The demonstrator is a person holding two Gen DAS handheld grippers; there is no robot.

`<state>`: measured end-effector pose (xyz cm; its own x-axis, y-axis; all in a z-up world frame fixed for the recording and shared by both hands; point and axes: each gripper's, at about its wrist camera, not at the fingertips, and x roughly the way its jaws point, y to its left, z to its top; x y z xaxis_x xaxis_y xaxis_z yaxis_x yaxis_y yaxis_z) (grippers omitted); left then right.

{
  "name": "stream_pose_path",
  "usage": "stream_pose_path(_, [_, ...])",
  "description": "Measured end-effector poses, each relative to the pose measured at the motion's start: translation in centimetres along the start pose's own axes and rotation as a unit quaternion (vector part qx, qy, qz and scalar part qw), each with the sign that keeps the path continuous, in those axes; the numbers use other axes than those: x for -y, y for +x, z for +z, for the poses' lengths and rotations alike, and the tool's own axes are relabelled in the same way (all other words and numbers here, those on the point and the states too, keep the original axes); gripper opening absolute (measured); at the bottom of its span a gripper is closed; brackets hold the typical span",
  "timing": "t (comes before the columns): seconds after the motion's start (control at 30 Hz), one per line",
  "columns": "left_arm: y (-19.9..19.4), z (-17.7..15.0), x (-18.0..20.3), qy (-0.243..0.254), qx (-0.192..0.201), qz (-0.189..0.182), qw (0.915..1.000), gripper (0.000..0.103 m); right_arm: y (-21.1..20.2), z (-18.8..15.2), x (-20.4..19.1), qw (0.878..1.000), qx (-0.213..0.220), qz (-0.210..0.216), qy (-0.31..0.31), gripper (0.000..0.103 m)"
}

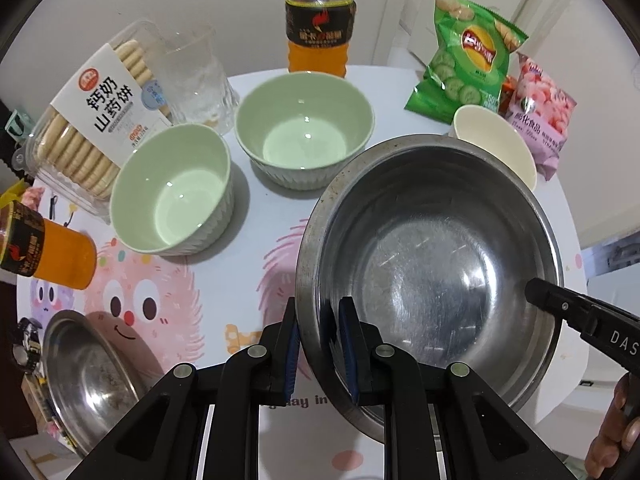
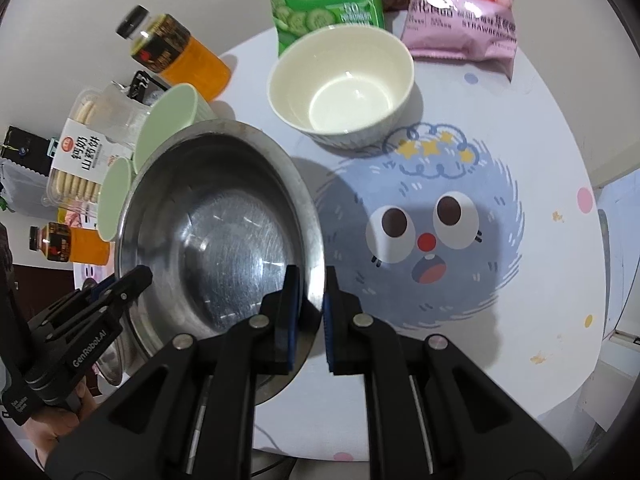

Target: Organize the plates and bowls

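Two grippers, one steel bowl

Both are clamped on the steel bowl (image 1: 432,264), left gripper (image 1: 320,344) pinching the rim on one side, right gripper (image 2: 312,312) on the opposite side. Bowl's tilted above the table (image 2: 540,280). Two green bowls (image 1: 304,128) sit behind it near the biscuits (image 1: 92,120), and a cream bowl (image 2: 340,84) stands in front of the chips (image 2: 320,4)

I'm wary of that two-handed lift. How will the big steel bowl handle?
The large round stainless-steel bowl looks stiff and probably light. Its polished rim may slip between the left fingers and right fingers, letting it tilt.
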<state>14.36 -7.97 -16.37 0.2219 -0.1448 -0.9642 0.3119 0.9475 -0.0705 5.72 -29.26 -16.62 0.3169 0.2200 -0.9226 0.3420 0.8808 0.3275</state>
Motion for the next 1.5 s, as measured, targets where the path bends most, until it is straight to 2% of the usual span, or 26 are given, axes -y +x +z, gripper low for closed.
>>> stream_pose_path(0.13, [-0.8, 0.4, -1.4, -0.02, 0.017, 0.003, 0.9997, 0.018, -0.9, 0.1, -1.6, 1.0, 0.013, 0.004, -0.015, 0.012])
stream_pose_path(0.37, [-3.3, -1.0, -5.9, -0.072, 0.034, 0.011, 0.9968, 0.018, -1.2, -0.4, -6.0, 0.998, 0.017, 0.014, -0.064, 0.012])
stream_pose_path(0.57, [-4.7, -3.6, -10.7, -0.132, 0.041, 0.028, 0.99, 0.018, -0.1, -1.3, -10.9, 0.993, 0.005, 0.034, -0.117, 0.012])
stream_pose_path(0.67, [-5.5, -5.2, -13.4, -0.166, 0.045, 0.045, 0.9841, 0.018, 1.1, -1.9, -13.7, 0.988, -0.011, 0.044, -0.15, 0.013])
stream_pose_path(0.8, [-6.7, -8.0, -17.0, -0.219, 0.049, 0.067, 0.9721, 0.018, 2.8, -3.0, -18.1, 0.977, -0.032, 0.06, -0.2, 0.013])
stream_pose_path(1.03, [-8.7, -13.9, -23.0, -0.319, 0.054, 0.104, 0.9404, 0.018, 5.5, -5.9, -25.7, 0.95, -0.072, 0.088, -0.291, 0.013])
stream_pose_path(1.23, [-10.4, -17.9, -26.2, -0.38, 0.059, 0.126, 0.9146, 0.018, 6.9, -8.7, -30.7, 0.924, -0.096, 0.105, -0.355, 0.013])
stream_pose_path(1.33, [-10.7, -19.1, -27.1, -0.397, 0.061, 0.133, 0.9062, 0.018, 7.3, -9.6, -32.2, 0.914, -0.102, 0.109, -0.377, 0.013])
stream_pose_path(1.5, [-11.0, -20.0, -27.7, -0.408, 0.062, 0.137, 0.9006, 0.018, 8.1, -10.0, -33.6, 0.906, -0.107, 0.111, -0.393, 0.013])
